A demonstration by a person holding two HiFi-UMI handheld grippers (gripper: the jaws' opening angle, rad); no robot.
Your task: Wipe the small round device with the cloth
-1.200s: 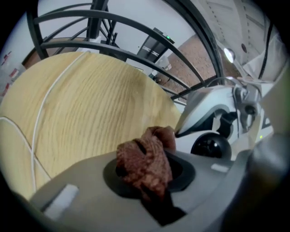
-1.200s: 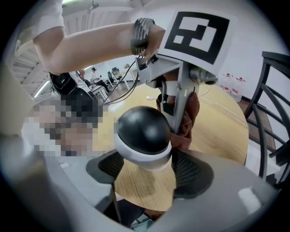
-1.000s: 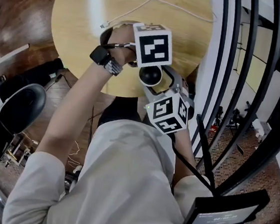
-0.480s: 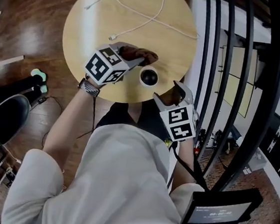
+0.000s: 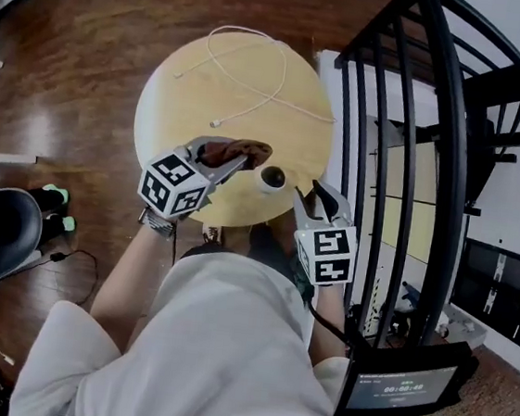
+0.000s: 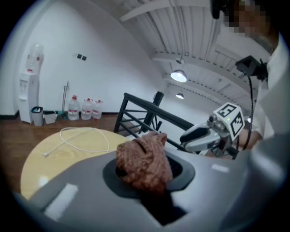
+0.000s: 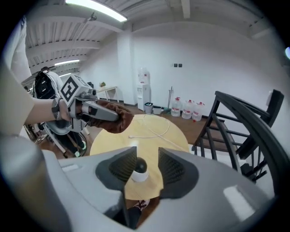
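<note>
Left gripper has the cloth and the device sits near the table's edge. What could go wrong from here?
1. The small round device stands unheld close to the near rim of the table. A sideways push from the cloth in the left gripper could slide it off.
2. The right gripper has just been closing its jaws, yet they stand apart, short of the device and gripping nothing, so it may not steady the device in time.

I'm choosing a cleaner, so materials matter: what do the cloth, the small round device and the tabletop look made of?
The cloth looks like brown knitted or terry-like fabric, with a nubby texture and soft folds. The device is probably plastic: a glossy black dome on a white base. The tabletop is pale wood or wood-look laminate, smooth and even; I can't tell which.
</note>
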